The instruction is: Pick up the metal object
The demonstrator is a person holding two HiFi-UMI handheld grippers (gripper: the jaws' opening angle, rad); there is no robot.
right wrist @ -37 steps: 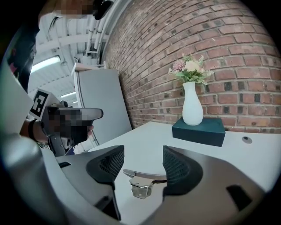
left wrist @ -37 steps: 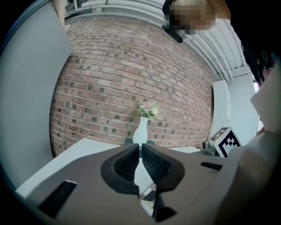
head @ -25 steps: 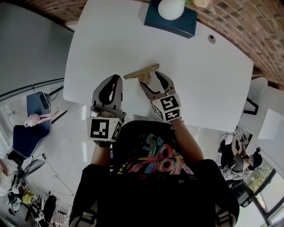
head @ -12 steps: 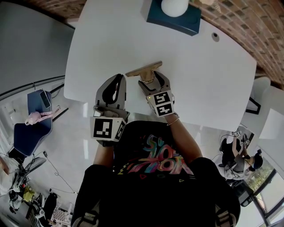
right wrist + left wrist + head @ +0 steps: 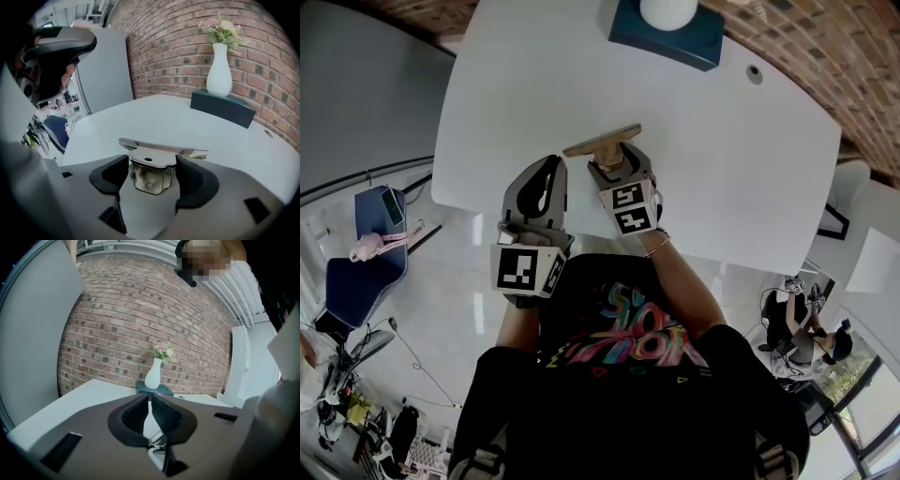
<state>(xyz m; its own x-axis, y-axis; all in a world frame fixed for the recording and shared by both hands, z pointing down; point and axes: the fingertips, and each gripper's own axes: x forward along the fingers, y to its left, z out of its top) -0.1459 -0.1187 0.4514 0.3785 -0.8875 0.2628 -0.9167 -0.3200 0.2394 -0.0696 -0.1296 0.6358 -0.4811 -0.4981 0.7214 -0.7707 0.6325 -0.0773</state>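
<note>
White table: right tool clamped on metal bracket stem; crossbar weight ahead could twist it loose; left tool closed, empty.

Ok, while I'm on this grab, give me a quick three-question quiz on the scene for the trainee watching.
1. True or false: the left gripper is shut with nothing in it.
2. What sits between the jaws of the right gripper? A: a cup. B: the metal object. C: nothing.
3. Fill in: the white vase stands on a dark ____ at the far edge of the table.

Key: 1 true. 2 B, since the jaws are closed on its stem. 3 box.
</note>
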